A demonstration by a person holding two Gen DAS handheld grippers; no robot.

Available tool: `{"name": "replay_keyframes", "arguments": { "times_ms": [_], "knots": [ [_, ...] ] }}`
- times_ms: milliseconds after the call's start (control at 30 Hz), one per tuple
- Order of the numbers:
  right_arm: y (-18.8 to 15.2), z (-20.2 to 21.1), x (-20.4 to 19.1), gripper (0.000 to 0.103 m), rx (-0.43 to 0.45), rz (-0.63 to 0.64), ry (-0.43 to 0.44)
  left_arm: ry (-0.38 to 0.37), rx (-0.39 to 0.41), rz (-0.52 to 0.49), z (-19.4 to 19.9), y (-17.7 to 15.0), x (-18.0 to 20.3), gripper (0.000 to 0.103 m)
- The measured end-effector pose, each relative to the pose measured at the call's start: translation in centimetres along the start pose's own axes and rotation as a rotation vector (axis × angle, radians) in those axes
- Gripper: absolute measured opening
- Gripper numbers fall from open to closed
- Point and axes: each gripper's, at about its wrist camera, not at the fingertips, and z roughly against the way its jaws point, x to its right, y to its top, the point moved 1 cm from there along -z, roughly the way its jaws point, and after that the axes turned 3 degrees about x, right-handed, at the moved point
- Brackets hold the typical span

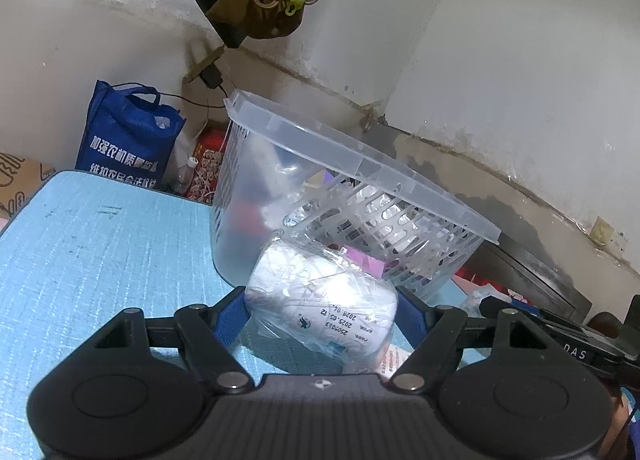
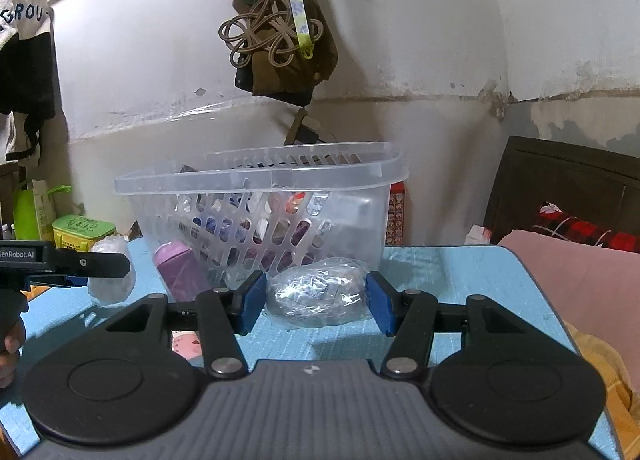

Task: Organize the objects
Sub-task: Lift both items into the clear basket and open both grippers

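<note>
Left gripper [image 1: 322, 310]: clamped on a wrapped white bottle [image 1: 320, 296], at 6 o'clock.
Clear basket [image 1: 360, 164]: at 12 o'clock of the bottle, on blue table [image 1: 100, 244].
Blue bag [image 1: 124, 140]: 10 o'clock.

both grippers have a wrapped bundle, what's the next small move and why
Probably lift the left gripper so its white wrapped roll clears the clear basket's rim. The fingers already clamp the roll, the basket sits just beyond it, and its rim stands above the roll.
</note>
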Motion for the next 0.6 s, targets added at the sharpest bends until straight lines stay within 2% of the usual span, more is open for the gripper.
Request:
{"name": "replay_keyframes", "arguments": {
  "times_ms": [200, 333, 400, 433, 500, 600],
  "knots": [
    [0.0, 0.5, -0.2, 0.058, 0.029, 0.008, 0.012, 0.008, 0.032, -0.009, 0.5, -0.1, 0.1, 0.079],
    [0.2, 1.3, 0.1, 0.058, 0.061, -0.018, 0.057, 0.047, 0.12, -0.034, 2.0, -0.1, 0.5, 0.079],
    [0.6, 1.9, 0.7, 0.058, 0.053, -0.065, 0.105, 0.038, 0.148, -0.049, 2.7, 0.0, 0.8, 0.079],
    [0.9, 2.6, 0.6, 0.058, 0.067, -0.053, 0.092, 0.032, 0.159, -0.056, 3.2, 0.2, 1.0, 0.079],
    [1.9, 4.3, 0.8, 0.058, 0.115, -0.052, 0.082, 0.024, 0.2, -0.052, 4.6, 1.0, 1.6, 0.079],
    [4.6, 5.7, 1.1, 0.058, 0.18, -0.07, 0.101, -0.013, 0.257, -0.09, 5.7, 4.1, 3.6, 0.079]
  ]
}}
